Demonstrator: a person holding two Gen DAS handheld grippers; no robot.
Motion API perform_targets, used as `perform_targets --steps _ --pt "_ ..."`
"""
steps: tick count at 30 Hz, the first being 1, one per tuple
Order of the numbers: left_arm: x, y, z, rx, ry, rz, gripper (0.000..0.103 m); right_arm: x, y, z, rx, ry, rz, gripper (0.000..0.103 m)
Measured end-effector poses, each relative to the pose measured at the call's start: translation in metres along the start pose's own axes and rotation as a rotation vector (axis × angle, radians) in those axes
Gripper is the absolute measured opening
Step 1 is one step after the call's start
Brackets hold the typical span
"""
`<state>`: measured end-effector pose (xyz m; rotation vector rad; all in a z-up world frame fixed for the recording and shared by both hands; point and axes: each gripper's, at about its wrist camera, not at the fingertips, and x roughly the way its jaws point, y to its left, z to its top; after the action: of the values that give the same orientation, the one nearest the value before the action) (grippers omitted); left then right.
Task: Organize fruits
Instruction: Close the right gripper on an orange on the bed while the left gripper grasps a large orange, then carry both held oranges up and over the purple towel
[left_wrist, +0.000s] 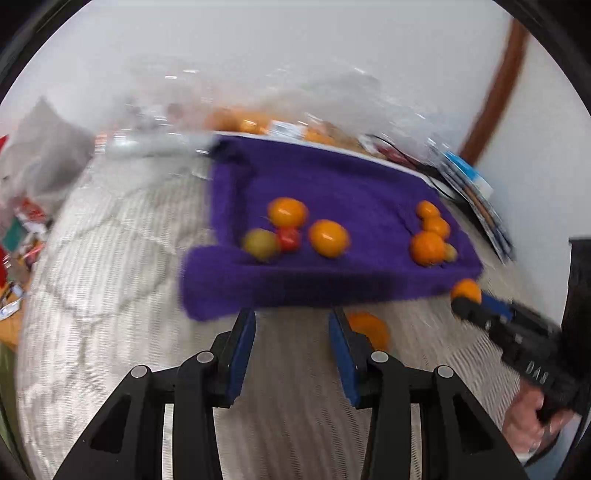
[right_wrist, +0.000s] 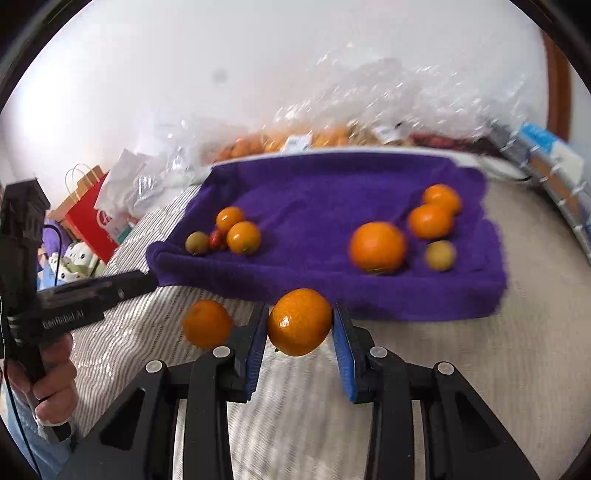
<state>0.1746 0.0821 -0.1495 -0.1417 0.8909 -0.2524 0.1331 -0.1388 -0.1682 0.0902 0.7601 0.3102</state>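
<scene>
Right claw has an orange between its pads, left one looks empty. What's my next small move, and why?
Probably carry the right claw forward over the purple towel and release beside the large orange. The held orange hangs short of the towel's near edge, where the oranges are grouped. The left claw is open.

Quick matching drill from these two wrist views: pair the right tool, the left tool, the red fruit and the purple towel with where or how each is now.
Things:
1. right tool
2. left tool
3. red fruit
4. purple towel

States:
A. spread on the striped bedding, fruit in two clusters on it
B. open, nothing between its fingers
C. around an orange just short of the towel's near edge
D. in the left cluster, beside a greenish fruit

Pairs: 1-C, 2-B, 3-D, 4-A
</scene>
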Motion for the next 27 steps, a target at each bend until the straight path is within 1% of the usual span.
perform_targets --steps 3,5,6,9,13,17,20,21,24,25,26,27 --pt "0.005 -0.019 -0.002 0.031 0.013 -0.031 0.04 -0.016 -0.015 -0.001 0.0 -0.022 -0.039 0.035" --pt "0.007 -0.028 -0.003 0.042 0.02 -0.04 0.045 -0.023 -0.023 -0.003 0.011 -0.027 -0.049 0.035" --pt "0.009 -0.031 -0.003 0.046 0.024 -0.043 0.045 -0.026 -0.029 -0.006 0.02 -0.024 -0.052 0.035" --pt "0.013 -0.036 -0.004 0.047 0.043 -0.039 0.045 -0.031 -0.038 -0.013 0.03 -0.023 -0.062 0.035" --pt "0.022 -0.038 -0.007 0.042 0.05 -0.05 0.049 -0.029 -0.04 -0.025 0.023 -0.027 -0.093 0.035" --pt "0.031 -0.04 -0.014 0.063 0.008 -0.008 0.049 -0.018 -0.043 -0.037 0.023 -0.008 -0.098 0.035" --pt "0.037 -0.037 -0.019 0.05 0.01 -0.041 0.049 -0.016 -0.042 -0.044 0.005 -0.025 -0.112 0.035" --pt "0.037 -0.037 -0.021 0.052 -0.001 -0.043 0.049 -0.015 -0.042 -0.045 0.007 -0.017 -0.109 0.035" --pt "0.035 -0.04 -0.022 0.065 -0.029 -0.034 0.049 -0.02 -0.046 -0.046 0.03 -0.046 -0.094 0.035" --pt "0.034 -0.041 -0.023 0.068 -0.046 -0.021 0.047 -0.021 -0.047 -0.046 0.036 -0.052 -0.092 0.035" --pt "0.033 -0.042 -0.023 0.07 -0.049 -0.01 0.041 -0.022 -0.048 -0.046 0.04 -0.058 -0.088 0.035" --pt "0.031 -0.042 -0.023 0.073 -0.057 -0.014 0.041 -0.023 -0.049 -0.047 0.043 -0.064 -0.078 0.035"
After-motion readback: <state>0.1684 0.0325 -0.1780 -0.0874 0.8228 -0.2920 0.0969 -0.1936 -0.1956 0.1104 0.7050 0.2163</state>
